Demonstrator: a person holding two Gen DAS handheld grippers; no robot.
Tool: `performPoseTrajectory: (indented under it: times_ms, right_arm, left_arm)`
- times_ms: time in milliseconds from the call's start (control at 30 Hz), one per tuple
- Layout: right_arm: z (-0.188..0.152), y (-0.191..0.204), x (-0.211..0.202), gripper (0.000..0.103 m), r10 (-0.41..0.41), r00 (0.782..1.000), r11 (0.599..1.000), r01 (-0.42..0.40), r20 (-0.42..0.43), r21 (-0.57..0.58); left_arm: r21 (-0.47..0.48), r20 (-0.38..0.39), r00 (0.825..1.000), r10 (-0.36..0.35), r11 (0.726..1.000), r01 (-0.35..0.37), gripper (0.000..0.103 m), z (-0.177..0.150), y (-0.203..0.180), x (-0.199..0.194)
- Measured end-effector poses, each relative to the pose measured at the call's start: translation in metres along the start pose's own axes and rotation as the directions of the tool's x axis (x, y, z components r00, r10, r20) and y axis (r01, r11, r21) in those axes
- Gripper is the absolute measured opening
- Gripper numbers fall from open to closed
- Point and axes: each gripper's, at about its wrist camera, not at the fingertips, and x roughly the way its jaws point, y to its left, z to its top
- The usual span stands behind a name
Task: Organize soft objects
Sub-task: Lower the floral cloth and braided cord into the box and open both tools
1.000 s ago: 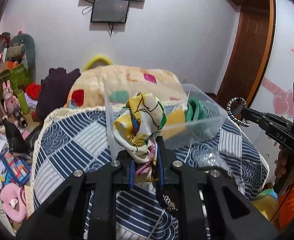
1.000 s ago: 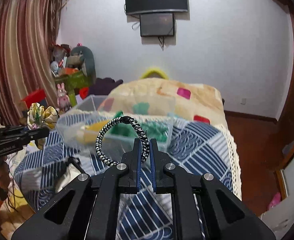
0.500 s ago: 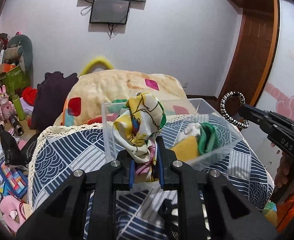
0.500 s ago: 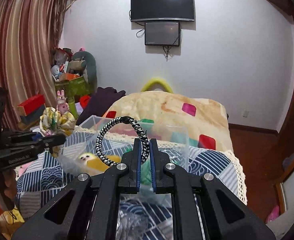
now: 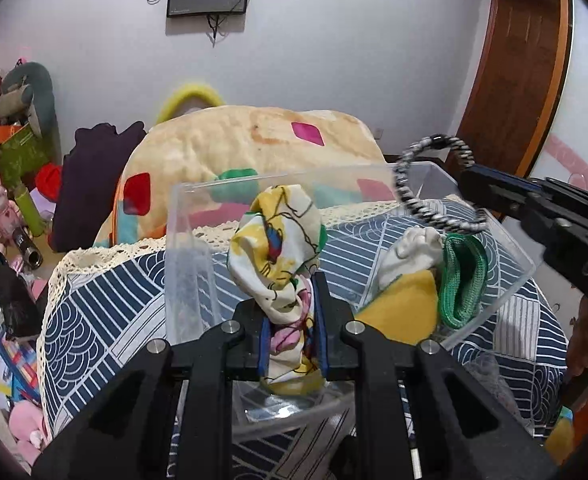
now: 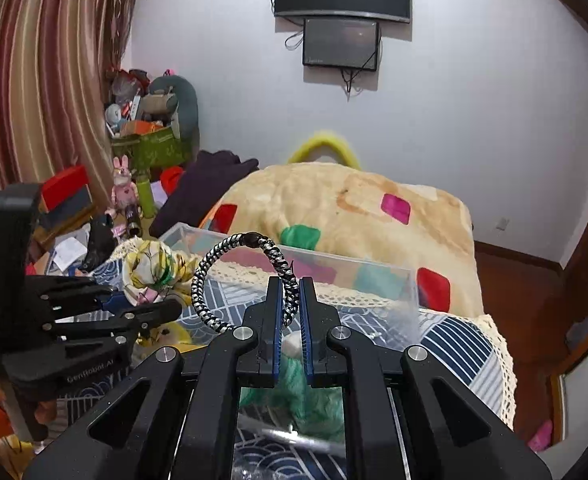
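Over the clear plastic bin [image 5: 506, 248] on the bed: printed fabric scrunchie [image 5: 281, 240] pinched in left tongs [image 5: 291, 340]; braided hair tie [image 6: 249, 276] clamped in right tongs [image 6: 290, 328]. Both hang directly above the opening, drop straight down.

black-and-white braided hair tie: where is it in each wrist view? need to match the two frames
Left wrist view: black-and-white braided hair tie at upper right, held by the right gripper that reaches in from the right edge, over the clear plastic bin.
Right wrist view: hair tie at centre, looping up and left from between that gripper's own shut fingers.
Shared landmark: the clear bin, beneath the tie in both views.
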Motion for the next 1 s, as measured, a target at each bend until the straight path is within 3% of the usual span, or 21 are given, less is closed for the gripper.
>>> performPoseTrajectory:
  times_ms: [200,367,533,700,833,900,1000]
  right_arm:
    - [0.000,0.003,0.024,0.007,-0.022,0.997,0.999,0.020,-0.076,-0.024]
    - [-0.006,0.004,0.034,0.007,-0.033,0.993,0.998,0.027,-0.117,-0.050]
    - [-0.006,0.004,0.033,0.012,-0.029,0.991,0.998,0.022,-0.129,-0.058]
    - [-0.005,0.001,0.022,0.046,-0.012,0.995,0.999,0.008,-0.102,-0.046]
    - [-0.004,0.002,0.010,0.055,-0.005,0.998,0.999,0.002,-0.068,-0.046]
    - [-0.002,0.002,0.006,0.068,-0.005,0.999,0.999,0.003,-0.045,-0.033]
    - [0.000,0.002,-0.007,0.069,0.004,1.000,1.000,-0.004,-0.006,-0.018]
  left_arm:
    - [0.010,-0.010,1.000,0.001,1.000,-0.001,0.019,0.003,-0.003,0.004]
    - [0.044,-0.006,1.000,0.021,0.999,-0.020,0.041,0.000,-0.010,0.004]
    - [0.024,-0.003,1.000,0.006,1.000,-0.006,0.044,-0.002,-0.007,0.002]
    - [-0.022,0.003,1.000,-0.007,1.000,0.007,0.044,-0.001,0.003,-0.005]
    - [-0.064,0.023,1.000,-0.016,0.998,0.017,0.045,0.001,0.010,-0.018]
    - [-0.067,0.034,0.999,-0.008,0.998,0.010,0.045,0.001,0.010,-0.024]
    - [-0.056,0.046,0.999,0.005,0.998,-0.002,0.049,0.001,0.008,-0.034]
